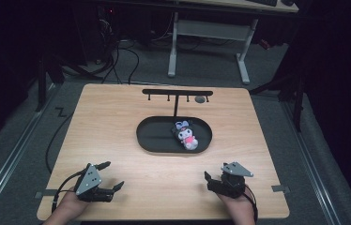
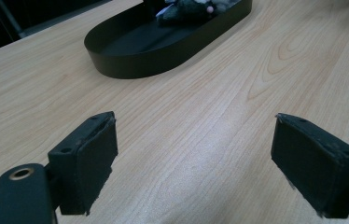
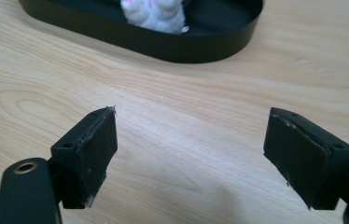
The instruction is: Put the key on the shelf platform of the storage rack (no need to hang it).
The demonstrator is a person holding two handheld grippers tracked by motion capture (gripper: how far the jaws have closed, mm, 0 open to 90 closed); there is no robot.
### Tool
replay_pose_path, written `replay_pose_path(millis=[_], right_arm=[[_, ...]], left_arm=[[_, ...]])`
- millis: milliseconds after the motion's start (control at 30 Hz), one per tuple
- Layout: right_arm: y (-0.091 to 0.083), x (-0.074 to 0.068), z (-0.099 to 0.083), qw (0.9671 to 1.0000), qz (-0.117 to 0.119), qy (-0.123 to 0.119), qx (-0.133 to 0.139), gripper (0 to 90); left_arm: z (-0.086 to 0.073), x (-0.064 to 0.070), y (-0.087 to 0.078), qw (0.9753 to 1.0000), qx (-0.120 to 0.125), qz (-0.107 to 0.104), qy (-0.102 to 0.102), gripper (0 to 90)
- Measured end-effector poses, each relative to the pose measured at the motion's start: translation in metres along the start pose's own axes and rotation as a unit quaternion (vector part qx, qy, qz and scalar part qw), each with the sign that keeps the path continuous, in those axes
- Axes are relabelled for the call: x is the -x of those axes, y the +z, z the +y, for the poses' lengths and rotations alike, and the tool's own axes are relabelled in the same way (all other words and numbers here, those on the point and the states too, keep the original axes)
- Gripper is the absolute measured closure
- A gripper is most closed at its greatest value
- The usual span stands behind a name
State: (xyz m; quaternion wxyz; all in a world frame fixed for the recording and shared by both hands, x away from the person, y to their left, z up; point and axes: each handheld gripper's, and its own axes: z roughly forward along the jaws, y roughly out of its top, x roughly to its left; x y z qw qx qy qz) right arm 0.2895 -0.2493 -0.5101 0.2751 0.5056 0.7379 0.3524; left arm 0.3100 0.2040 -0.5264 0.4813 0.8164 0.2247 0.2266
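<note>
Both grippers wait with jaws spread over bare wood.

The left gripper (image 2: 193,158) and right gripper (image 3: 189,154) hold nothing; clear table (image 1: 117,122) lies between each and the black oval tray (image 1: 152,138) ahead, where the plush doll (image 1: 186,136) rests, a hook rack (image 1: 177,93) standing behind.

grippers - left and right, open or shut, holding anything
Left tool: open, holding nothing, over the bare table.
Right tool: open, holding nothing; the plush toy lies in the black tray ahead.
</note>
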Motion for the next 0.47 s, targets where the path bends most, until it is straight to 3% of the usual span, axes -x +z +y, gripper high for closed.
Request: replay_pose_path(millis=[67, 267, 467], right_arm=[[-0.0042, -0.0001, -0.0014, 0.9999, -0.006, 0.001, 0.012, 15.1], [-0.0051, 0.0037, -0.0068, 0.9999, -0.003, 0.013, 0.009, 15.2], [-0.0095, 0.0058, -0.0080, 0.9995, -0.011, 0.016, 0.023, 15.3]], left_arm=[[0.0001, 0.0002, 0.0003, 1.0000, -0.001, -0.001, 0.002, 15.4], [0.0016, -0.0013, 0.0036, 0.9999, -0.013, -0.007, -0.001, 15.5], [0.0018, -0.0006, 0.0042, 0.9998, -0.014, -0.013, 0.004, 15.5]])
